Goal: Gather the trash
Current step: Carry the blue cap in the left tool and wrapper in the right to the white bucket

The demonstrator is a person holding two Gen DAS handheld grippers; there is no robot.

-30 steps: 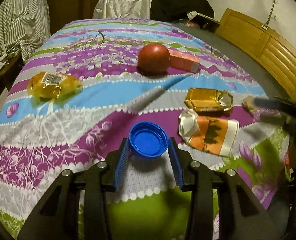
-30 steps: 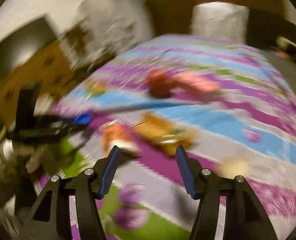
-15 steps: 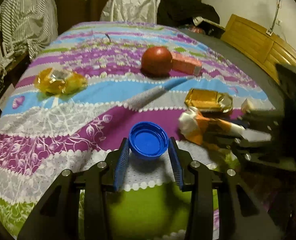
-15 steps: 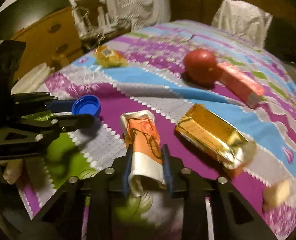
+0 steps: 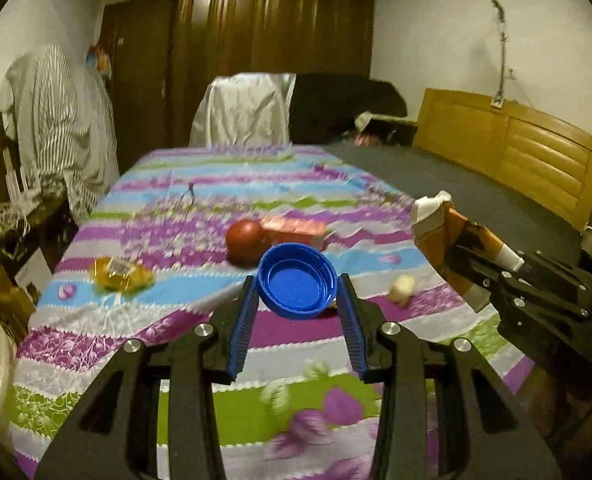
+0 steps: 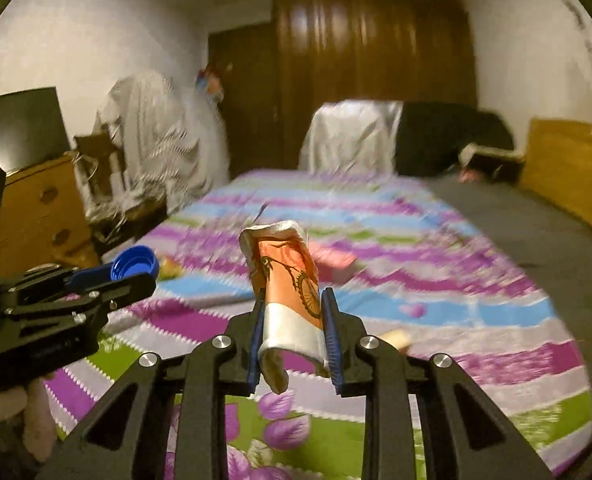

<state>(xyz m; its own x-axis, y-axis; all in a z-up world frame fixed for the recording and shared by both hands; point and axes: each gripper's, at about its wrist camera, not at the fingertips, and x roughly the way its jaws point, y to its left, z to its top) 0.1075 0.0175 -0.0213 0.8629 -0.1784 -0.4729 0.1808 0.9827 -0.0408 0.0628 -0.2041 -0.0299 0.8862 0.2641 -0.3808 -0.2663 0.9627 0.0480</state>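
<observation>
The blue cap [image 5: 297, 286] sits pinched between the two blue pads of the left gripper [image 5: 297, 300], raised off the bedspread [image 5: 200, 200], its hollow side facing the camera. In the right wrist view the same cap [image 6: 135, 262] shows at nine o'clock, gripped at the tip of the left gripper [image 6: 108, 276].

The orange wrapper [image 6: 286, 292], printed with a bicycle and white at its lower end, is clamped upright between the pads of the right gripper [image 6: 294, 316], clear of the bed; its crumpled top flares open at twelve o'clock above the fingers. From the left wrist view the wrapper [image 5: 442, 232] and the right gripper [image 5: 472, 256] appear at three o'clock, above the bed's right edge.

Other items lie on the bedspread. A red ball [image 5: 245, 242] rests at eleven o'clock from the cap, touching a pink box [image 5: 296, 229] on its right. A yellow packet [image 5: 120, 276] with a barcode label lies at nine o'clock. A small pale lump [image 5: 402, 288] lies at three o'clock, just beside the left gripper's right finger.

Beyond the bed stand a dark wardrobe [image 5: 272, 40] and a wooden headboard [image 5: 516, 156] at two o'clock.
</observation>
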